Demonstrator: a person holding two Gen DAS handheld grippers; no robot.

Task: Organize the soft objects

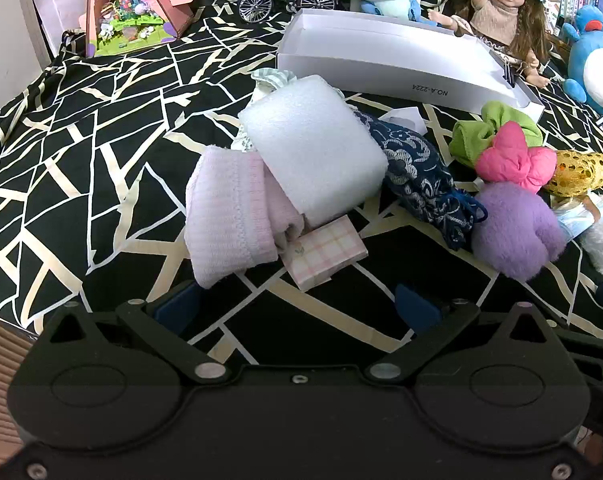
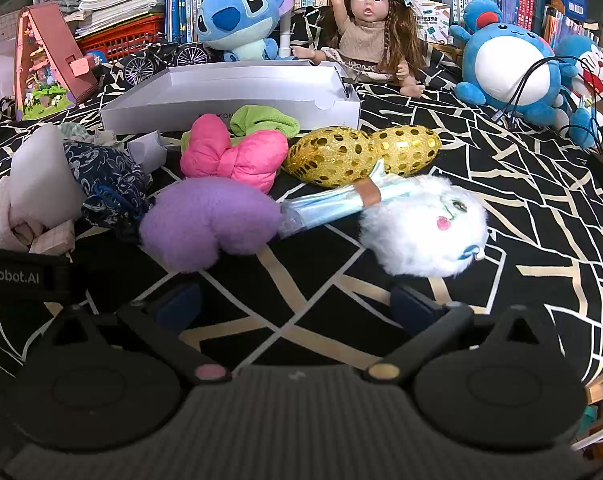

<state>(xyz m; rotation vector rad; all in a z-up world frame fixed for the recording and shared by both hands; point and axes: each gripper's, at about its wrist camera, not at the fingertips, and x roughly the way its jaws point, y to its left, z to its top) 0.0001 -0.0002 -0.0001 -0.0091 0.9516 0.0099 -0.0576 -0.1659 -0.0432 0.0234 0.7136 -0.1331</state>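
Both tools spread wide, empty: left tool hovers before pink cloth and white foam block; right tool before purple plush and white fluffy toy. Soft items lie heaped on patterned sheet, near white box.

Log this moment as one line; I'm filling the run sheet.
stage: before first pick | left gripper: open, empty | right gripper: open, empty | soft items: all on cloth | white box: empty
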